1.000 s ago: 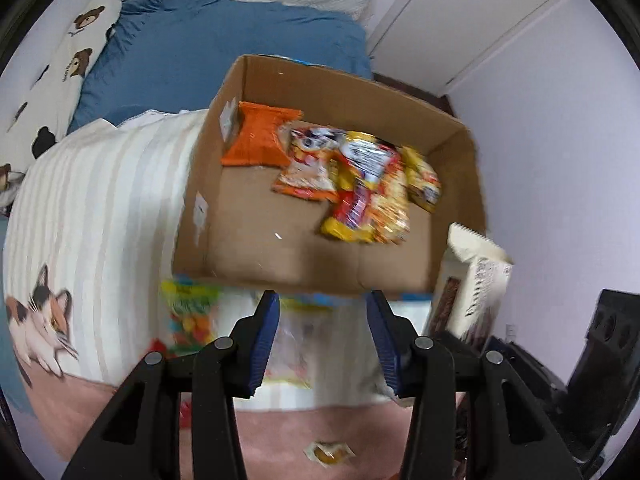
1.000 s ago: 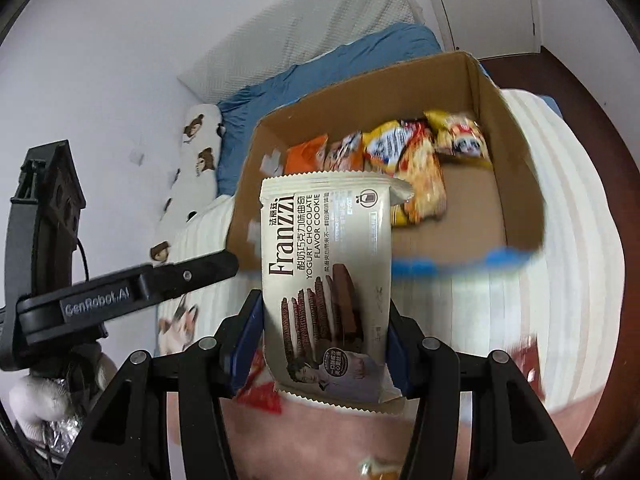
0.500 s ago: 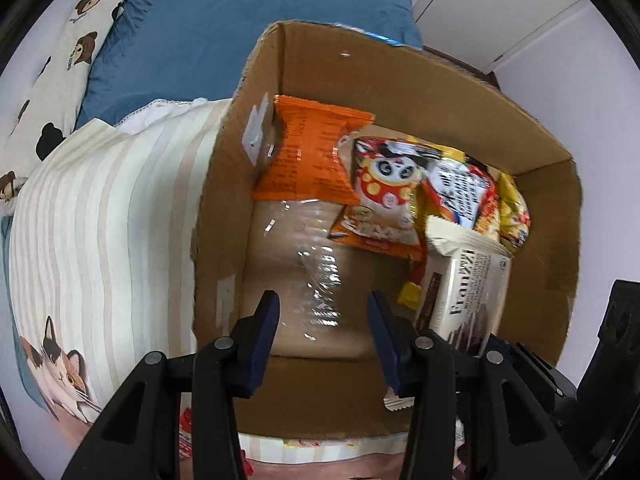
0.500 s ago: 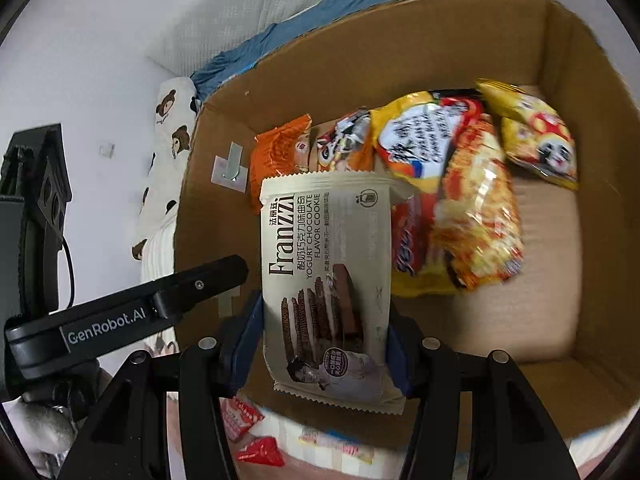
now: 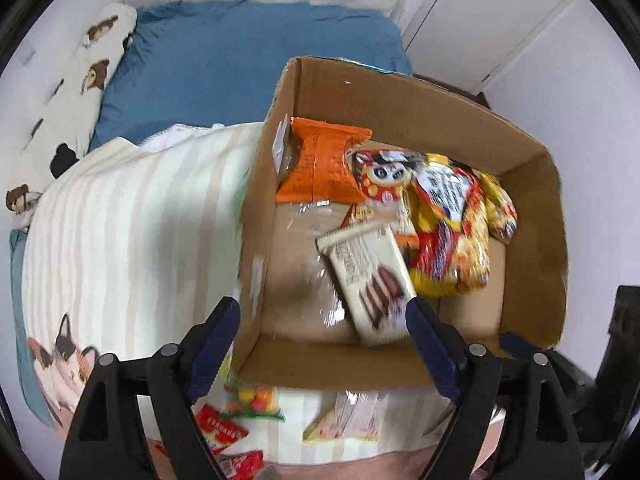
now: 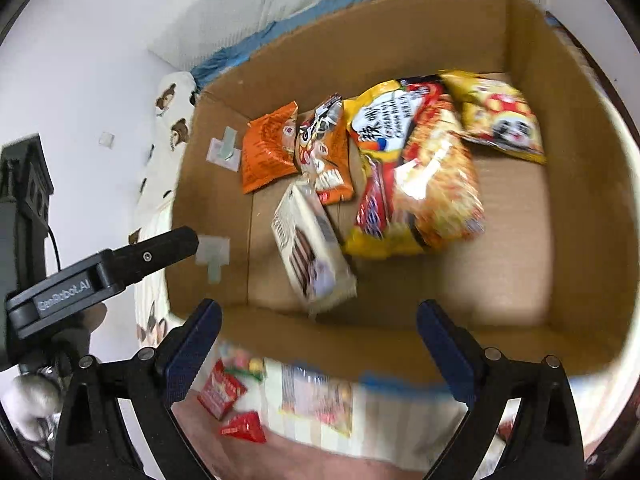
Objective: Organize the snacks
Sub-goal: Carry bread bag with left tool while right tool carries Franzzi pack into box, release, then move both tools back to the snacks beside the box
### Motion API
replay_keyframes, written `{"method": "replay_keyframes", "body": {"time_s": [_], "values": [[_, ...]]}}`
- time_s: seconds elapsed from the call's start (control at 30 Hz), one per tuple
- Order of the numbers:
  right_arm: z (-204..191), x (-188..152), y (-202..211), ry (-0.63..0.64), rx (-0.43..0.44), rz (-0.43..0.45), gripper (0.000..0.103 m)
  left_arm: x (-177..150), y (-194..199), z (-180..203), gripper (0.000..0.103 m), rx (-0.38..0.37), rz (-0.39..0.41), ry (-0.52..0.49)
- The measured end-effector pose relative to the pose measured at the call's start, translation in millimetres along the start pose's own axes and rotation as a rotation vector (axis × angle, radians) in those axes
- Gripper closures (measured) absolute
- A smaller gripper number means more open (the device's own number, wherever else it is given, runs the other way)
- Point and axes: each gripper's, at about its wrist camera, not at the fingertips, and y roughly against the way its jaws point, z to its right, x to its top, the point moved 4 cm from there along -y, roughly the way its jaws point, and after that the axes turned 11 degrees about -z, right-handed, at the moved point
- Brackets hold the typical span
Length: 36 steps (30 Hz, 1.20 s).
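Note:
An open cardboard box (image 5: 400, 84) (image 6: 360, 40) stands on the bed and holds several snack bags. My right gripper (image 6: 318, 312) hangs over its near wall, its jaws opening, with nothing pressed between the pads. Just beyond them the white chocolate cookie pack (image 6: 312, 248) (image 5: 368, 276) is blurred and tilted inside the box. My left gripper (image 5: 322, 312) is over the box's near left corner with its jaws opening too. A clear glossy wrapper (image 5: 316, 296) shows on the box floor ahead of it. An orange packet (image 5: 324, 168) and yellow and red bags (image 5: 452, 232) lie further in.
Loose snacks lie on the striped blanket (image 5: 120, 232) in front of the box: red packets (image 6: 222, 392), a candy bag (image 5: 252, 396) and a pale pack (image 5: 352, 420). A blue pillow (image 5: 240, 72) is behind. The left gripper's body (image 6: 100, 276) reaches in at the right wrist view's left.
Both grippers came over the box and down, then opened. The cookie pack left the right gripper and dropped into the box. The clear wrapper left the left gripper.

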Motion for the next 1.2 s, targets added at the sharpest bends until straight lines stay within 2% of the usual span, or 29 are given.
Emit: {"method": "replay_keyframes", "body": {"time_s": [0.07, 0.13, 0.2, 0.23, 0.37, 0.53, 0.73, 0.9, 0.97, 1.0, 1.17, 1.2], "values": [[3.5, -21.5, 19.2, 0.002, -0.002, 0.055, 0.003, -26.2, 9.6, -4.0, 0.018, 0.010, 0.029, -0.004], [13.1, -41.4, 30.5, -0.038, -0.021, 0.069, 0.003, -47.1, 13.1, -12.0, 0.018, 0.023, 0.042, 0.007], [21.6, -58.8, 37.0, -0.068, 0.013, 0.087, 0.003, -70.8, 13.6, -19.8, 0.018, 0.040, 0.053, 0.016], [27.9, -68.3, 38.0, -0.084, -0.001, 0.088, 0.003, -79.6, 11.5, -23.4, 0.018, 0.053, 0.054, 0.021], [64.6, -107.6, 30.5, -0.170, -0.054, 0.069, 0.003, -106.7, -13.1, -41.2, 0.018, 0.084, 0.003, 0.054], [112.0, -141.9, 0.7, -0.321, -0.057, 0.028, 0.003, -113.1, -55.8, -59.3, 0.018, 0.103, -0.075, 0.087], [131.4, -162.4, -9.6, -0.410, -0.087, 0.046, 0.003, -89.2, -99.1, -65.4, 0.018, 0.108, -0.140, 0.097], [101.5, -156.7, -4.1, -0.367, -0.062, 0.088, 0.003, -68.9, -126.2, -68.0, 0.019, 0.097, -0.172, 0.102], [78.4, -148.9, -12.0, -0.320, -0.041, 0.076, 0.003, -64.5, -130.4, -69.7, 0.035, 0.096, -0.156, 0.099], [66.3, -144.8, -18.4, -0.298, -0.026, 0.065, 0.003, -63.6, -130.2, -71.2, 0.050, 0.106, -0.149, 0.101], [18.8, -119.1, -65.7, -0.207, -0.012, 0.016, 0.004, -78.8, -124.9, -75.7, 0.054, 0.101, -0.127, 0.115], [12.9, -114.8, -76.2, -0.202, -0.007, -0.002, 0.008, -84.4, -124.2, -76.9, 0.054, 0.099, -0.129, 0.121]]}}
